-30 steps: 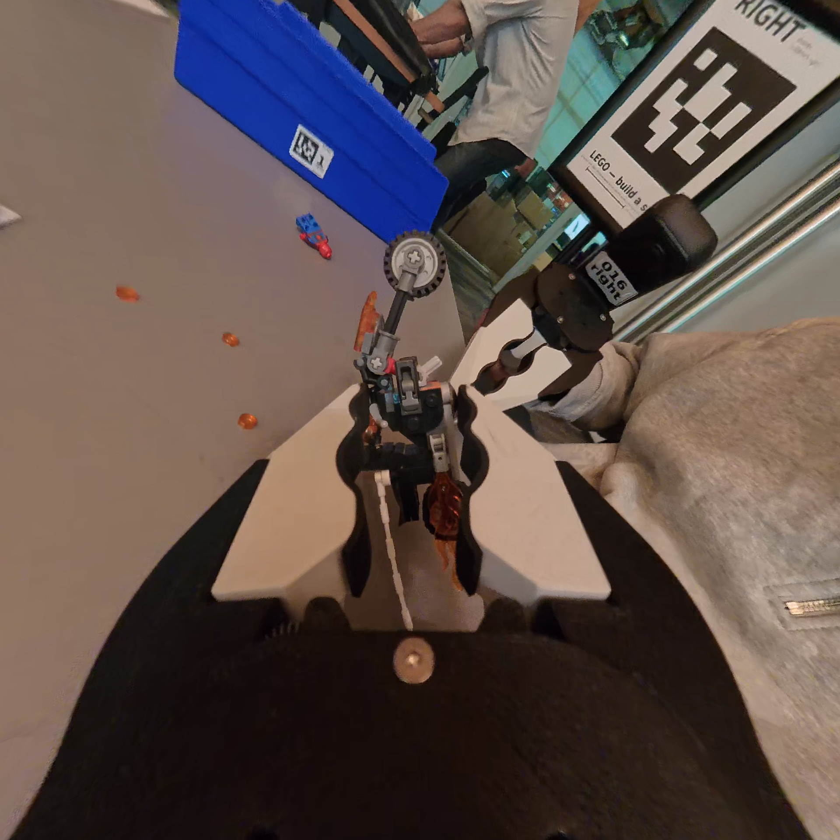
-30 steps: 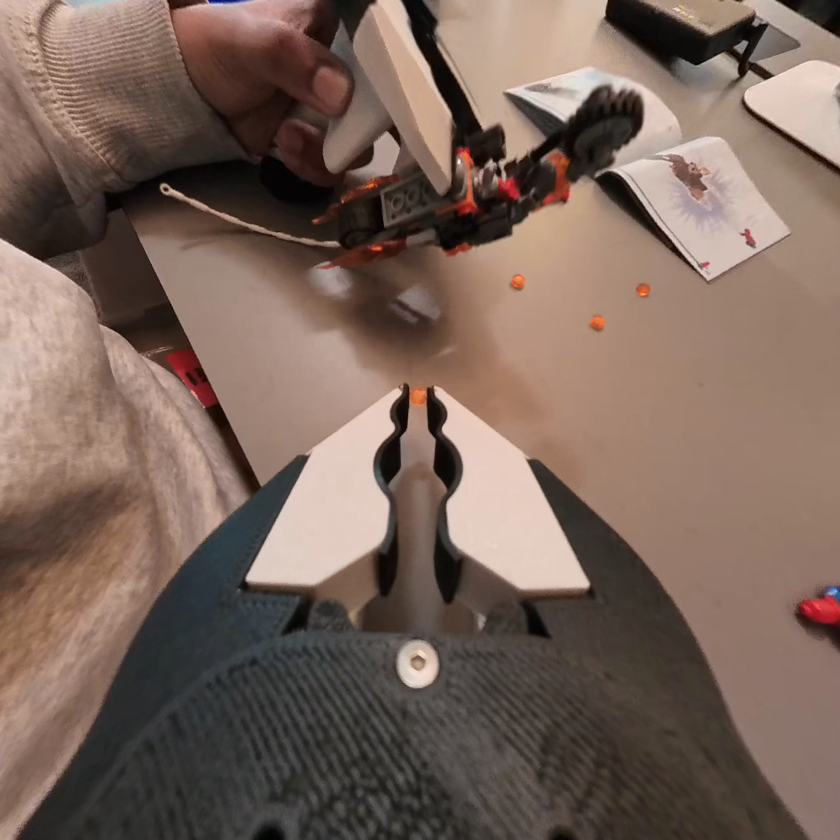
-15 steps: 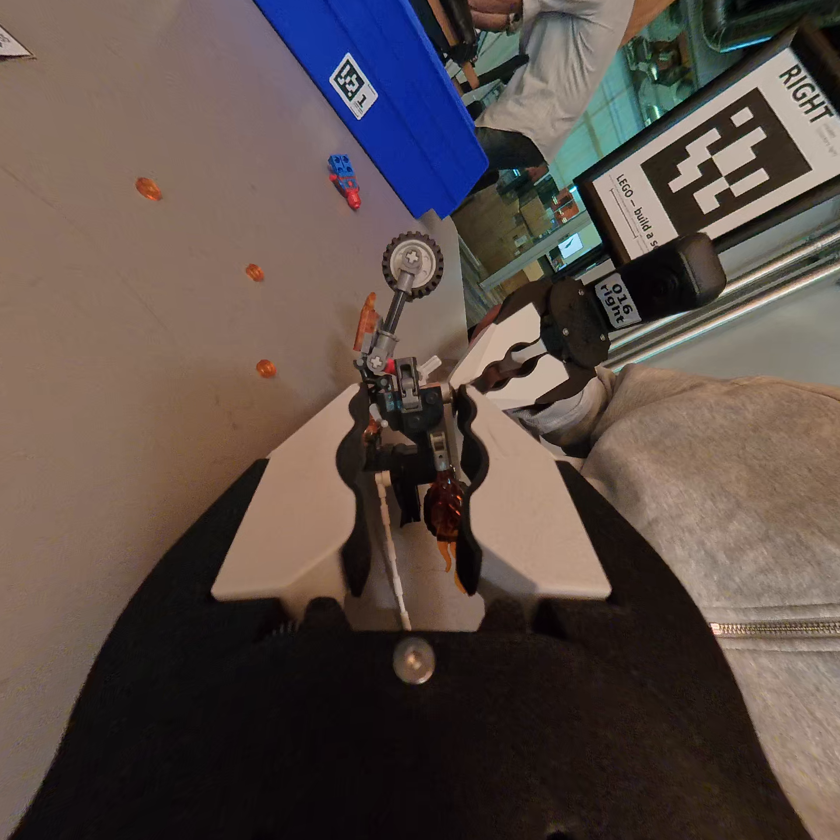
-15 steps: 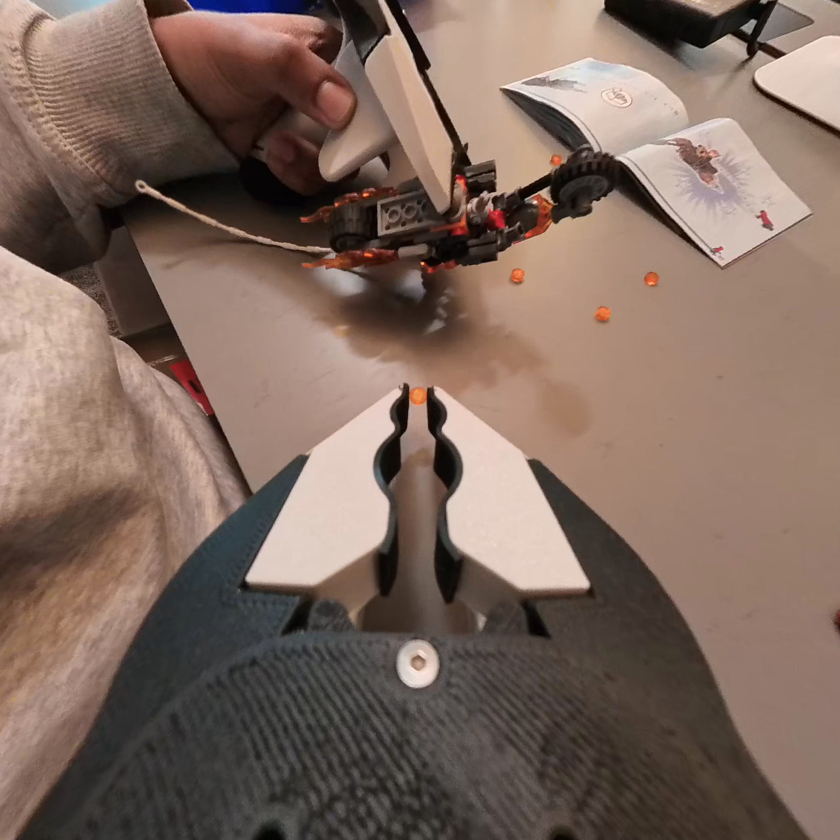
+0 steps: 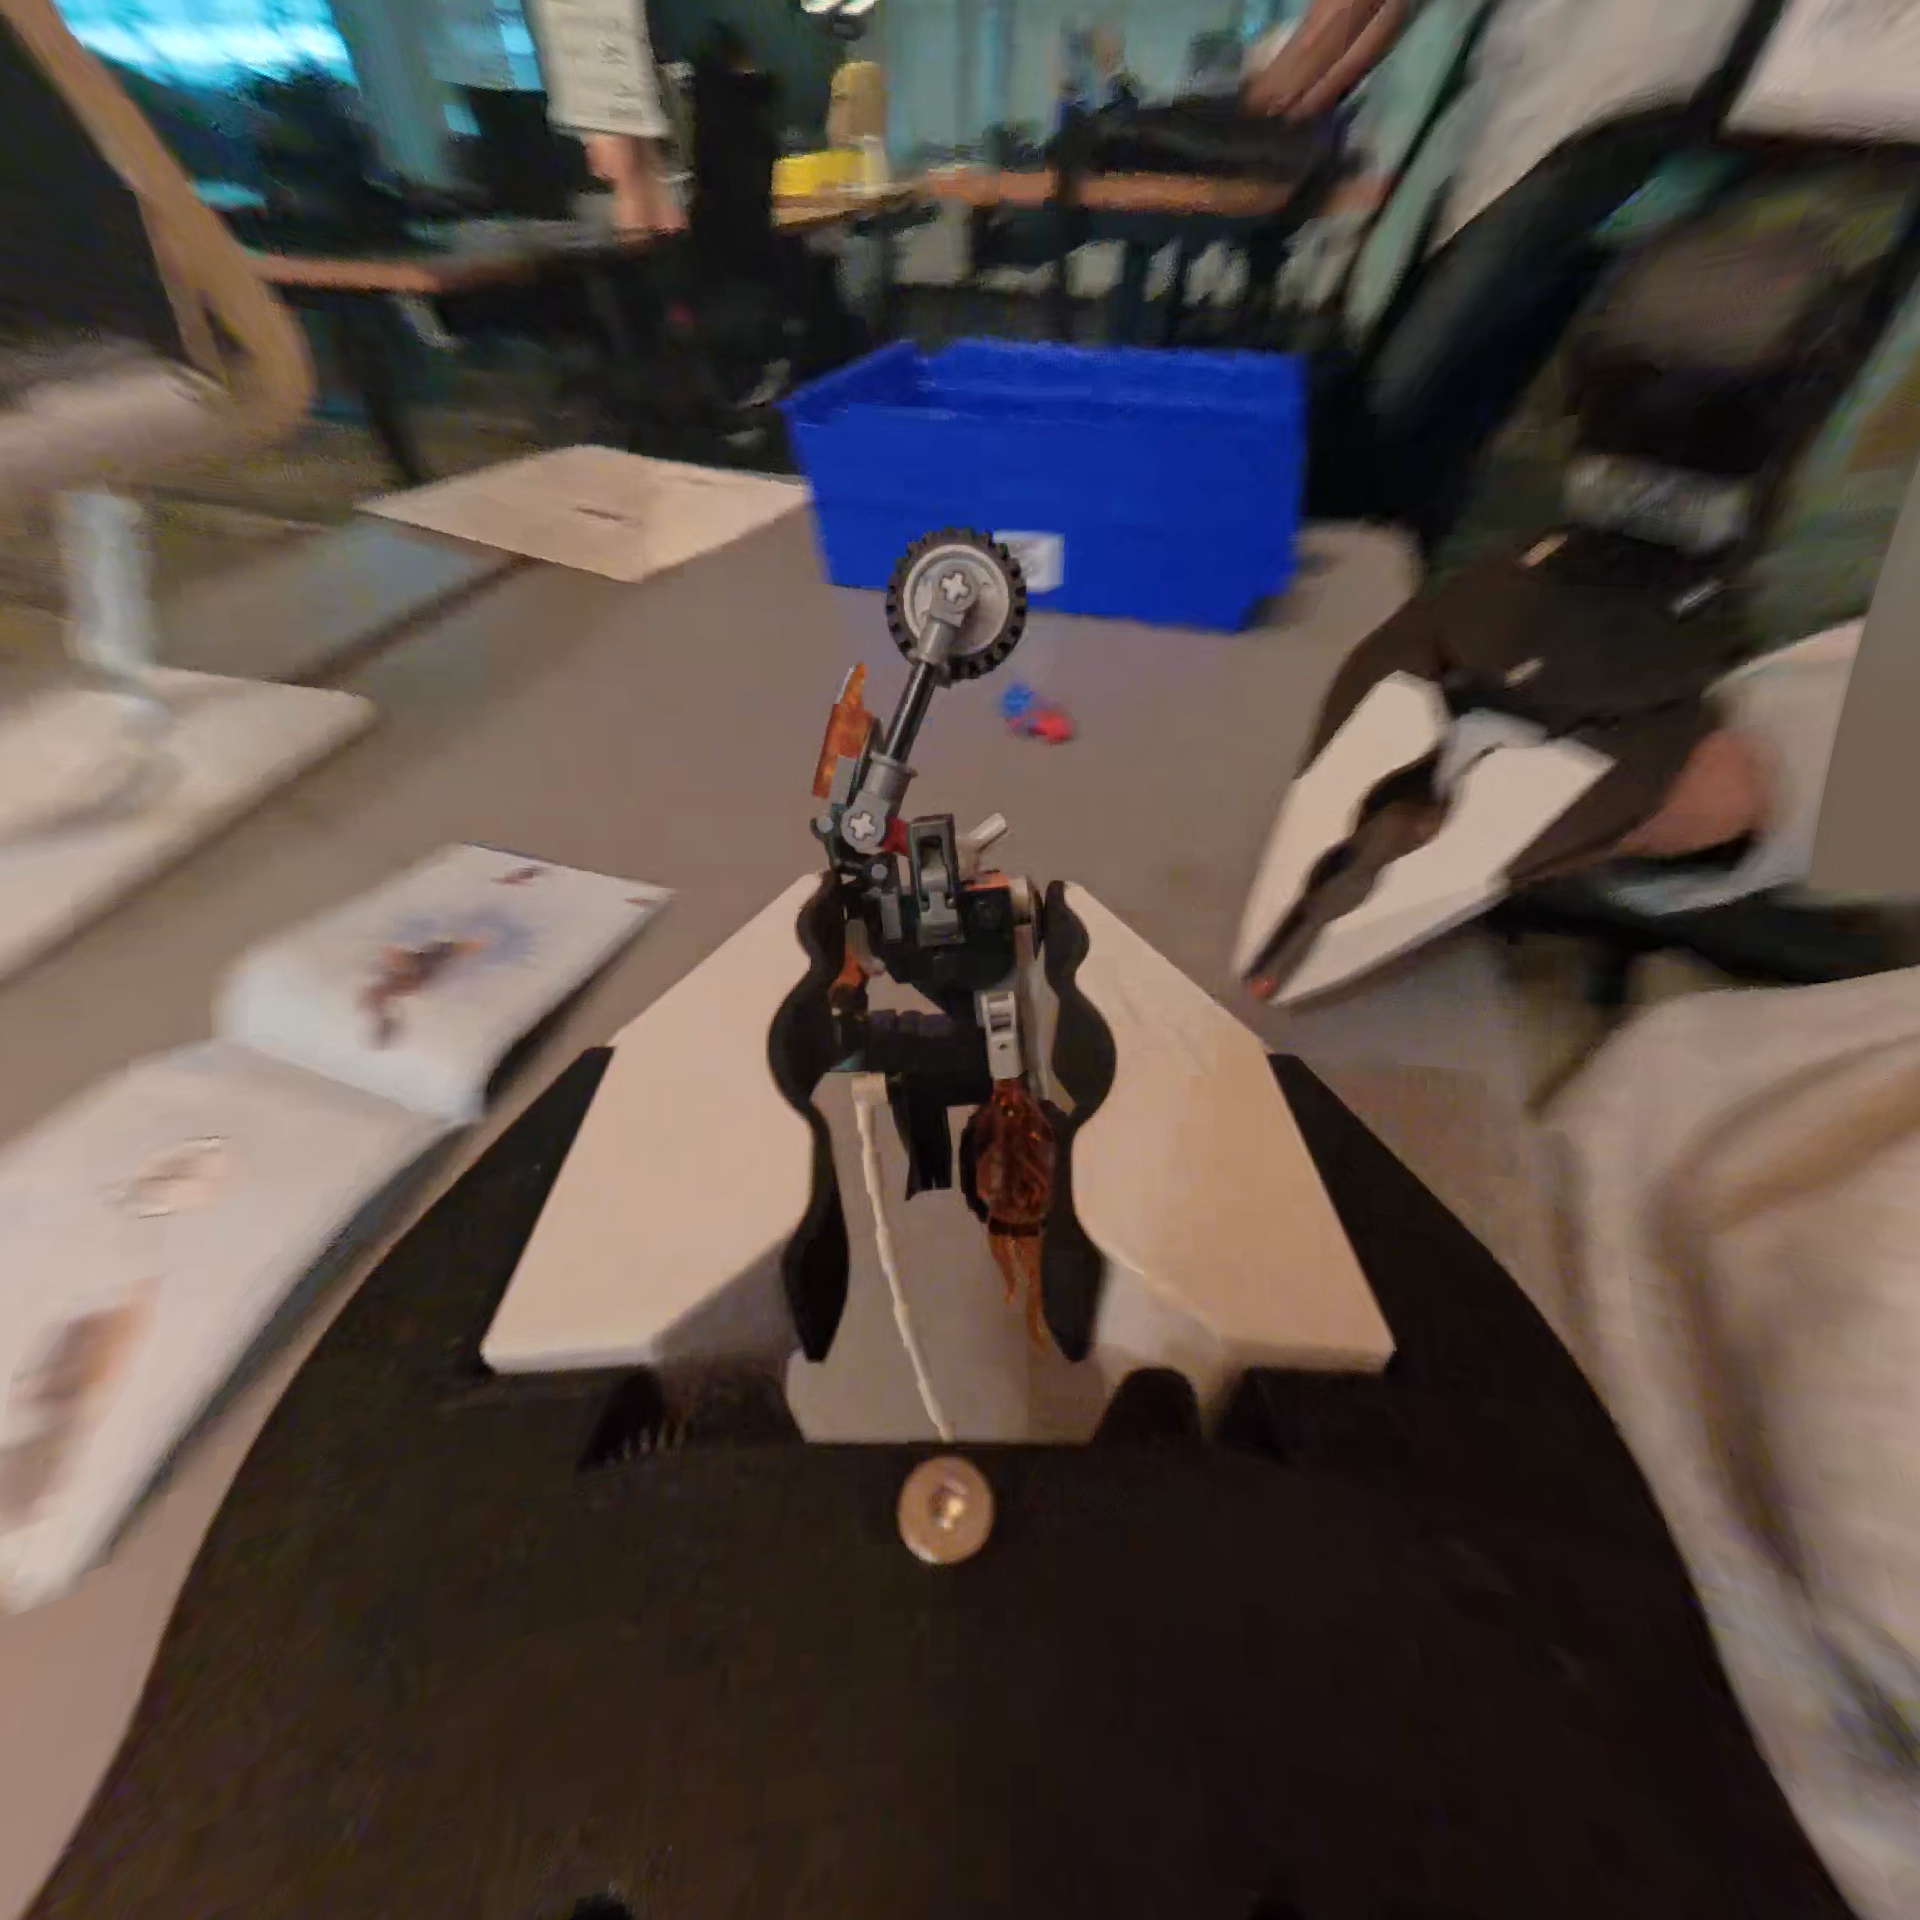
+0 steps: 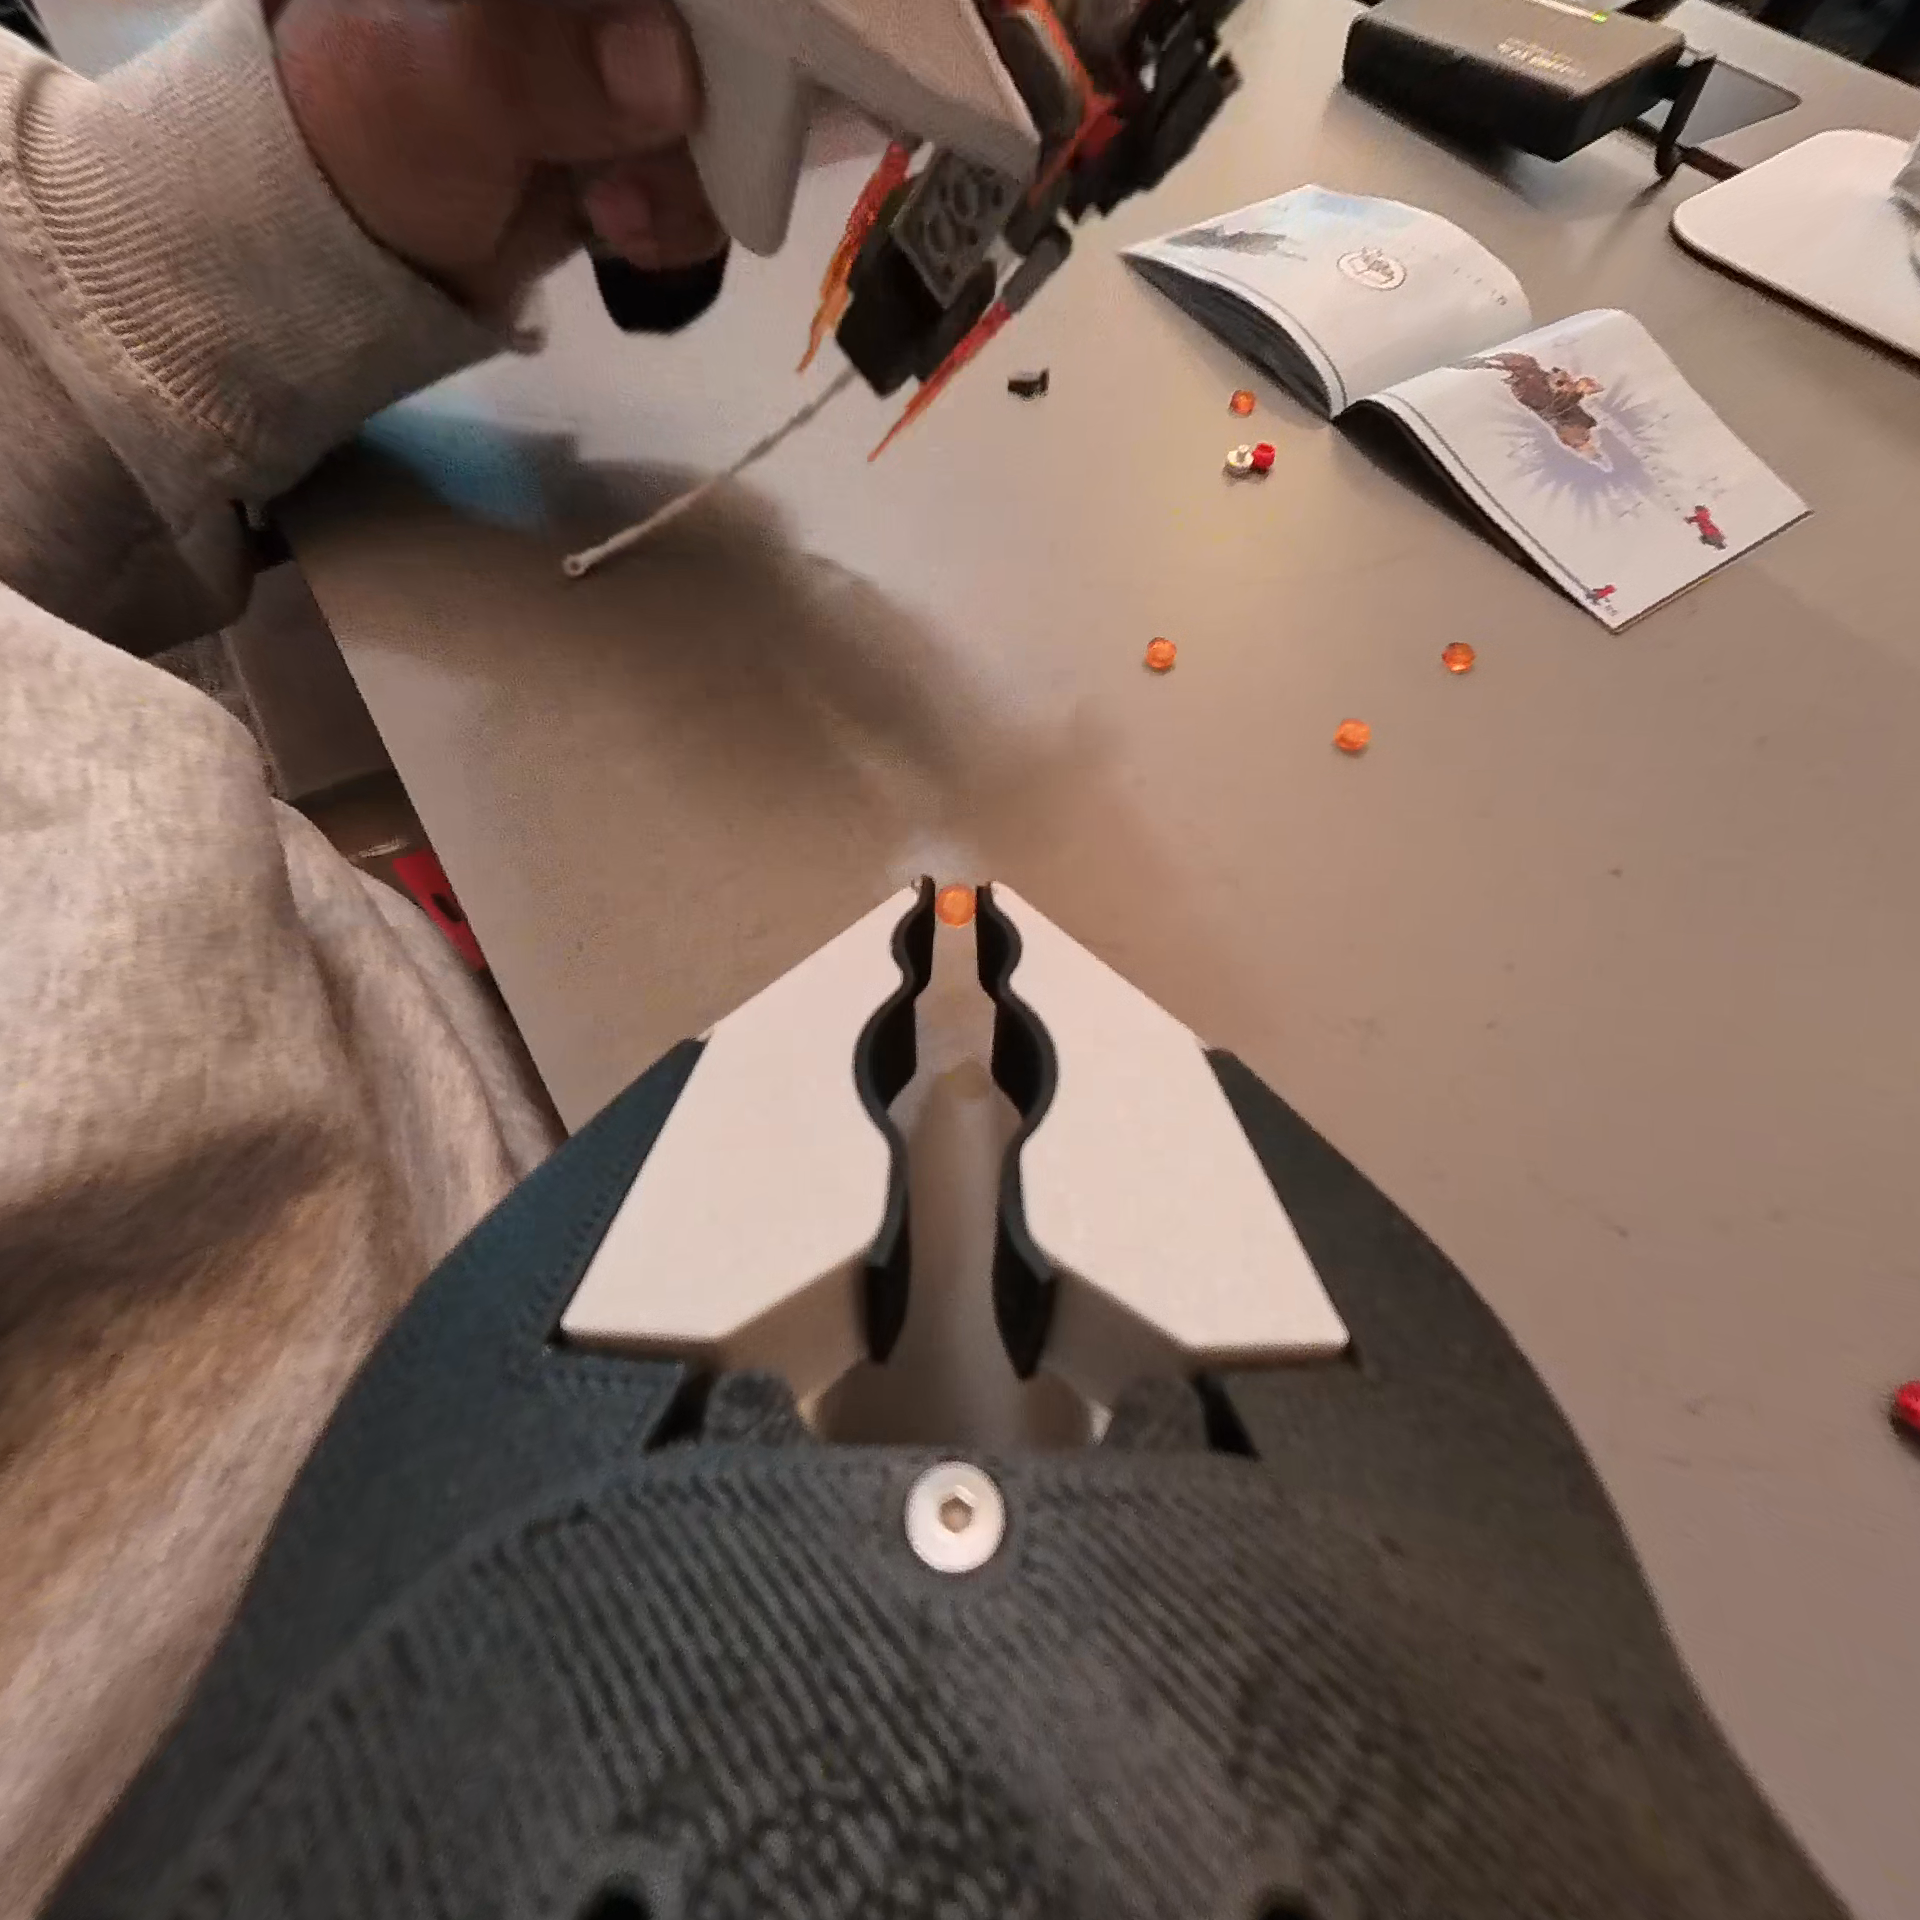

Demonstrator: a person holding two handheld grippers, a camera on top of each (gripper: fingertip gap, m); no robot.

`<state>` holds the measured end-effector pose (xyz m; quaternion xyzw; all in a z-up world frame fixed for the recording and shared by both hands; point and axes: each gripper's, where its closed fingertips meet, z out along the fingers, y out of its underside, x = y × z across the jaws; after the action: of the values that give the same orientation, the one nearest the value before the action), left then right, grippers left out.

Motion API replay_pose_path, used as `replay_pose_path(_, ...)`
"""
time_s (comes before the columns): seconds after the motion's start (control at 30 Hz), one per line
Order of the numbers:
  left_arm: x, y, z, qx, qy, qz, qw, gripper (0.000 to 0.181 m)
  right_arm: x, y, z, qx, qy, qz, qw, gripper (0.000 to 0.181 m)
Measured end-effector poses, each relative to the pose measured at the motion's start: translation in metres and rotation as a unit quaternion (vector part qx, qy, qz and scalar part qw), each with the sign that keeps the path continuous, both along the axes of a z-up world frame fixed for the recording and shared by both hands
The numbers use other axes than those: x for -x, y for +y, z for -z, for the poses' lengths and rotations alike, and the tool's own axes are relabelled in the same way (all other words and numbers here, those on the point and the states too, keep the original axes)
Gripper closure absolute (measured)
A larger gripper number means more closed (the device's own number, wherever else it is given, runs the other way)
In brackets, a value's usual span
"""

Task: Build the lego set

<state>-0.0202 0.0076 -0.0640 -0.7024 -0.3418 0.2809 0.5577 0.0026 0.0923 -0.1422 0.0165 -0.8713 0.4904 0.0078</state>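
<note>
The left gripper point(image 5: 935, 940) clamped the lego model point(image 5: 925, 935); the right gripper point(image 6: 954, 902) pinched an orange stud point(image 6: 954, 902), best brought leftward slowly, squarely

Two white-fingered hand-held grippers point(image 6: 954, 902) point(image 5: 1262, 982), one black-and-orange brick model point(image 5: 930, 935), one open paper booklet point(image 6: 1475, 364), one blue plastic bin point(image 5: 1049, 468), five small orange round studs point(image 6: 1161, 654).

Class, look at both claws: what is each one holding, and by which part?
The left claw grips the lego motorbike across its dark middle body. The right claw pinches a small orange stud at its fingertips.
</note>
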Motion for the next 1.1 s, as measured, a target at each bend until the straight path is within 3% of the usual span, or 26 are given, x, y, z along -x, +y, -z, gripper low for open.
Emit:
replay_pose_path(0.1,0.007,-0.026,-0.001,0.189,0.050,-0.125,0.973,0.145,0.001,0.001,-0.002,0.007,0.001,0.001,1.000,0.176)
replay_pose_path(0.2,0.007,-0.051,-0.023,0.340,0.117,-0.242,0.901,0.145,0.002,0.003,-0.005,0.016,0.001,0.004,1.000,0.176)
replay_pose_path(0.3,0.004,-0.050,-0.027,0.458,0.146,-0.263,0.837,0.144,0.005,0.005,-0.008,0.026,0.001,0.007,1.000,0.176)
replay_pose_path(0.37,0.005,-0.043,-0.013,0.504,0.133,-0.251,0.815,0.144,0.006,0.007,-0.010,0.030,0.001,0.009,1.000,0.176)
replay_pose_path(0.57,0.001,-0.012,0.050,0.558,0.078,-0.192,0.804,0.143,0.014,0.018,-0.011,0.036,0.005,0.022,0.999,0.176)
replay_pose_path(0.73,-0.013,0.002,0.085,0.572,0.040,-0.170,0.801,0.143,0.019,0.020,-0.012,0.039,0.001,0.026,0.999,0.176)
replay_pose_path(0.93,-0.020,0.007,0.093,0.593,0.033,-0.169,0.786,0.145,0.019,0.020,-0.014,0.044,0.008,0.025,0.999,0.176)
replay_pose_path(1.1,-0.027,0.015,0.092,0.574,0.025,-0.168,0.801,0.142,0.018,0.021,-0.016,0.051,0.007,0.024,0.998,0.176)
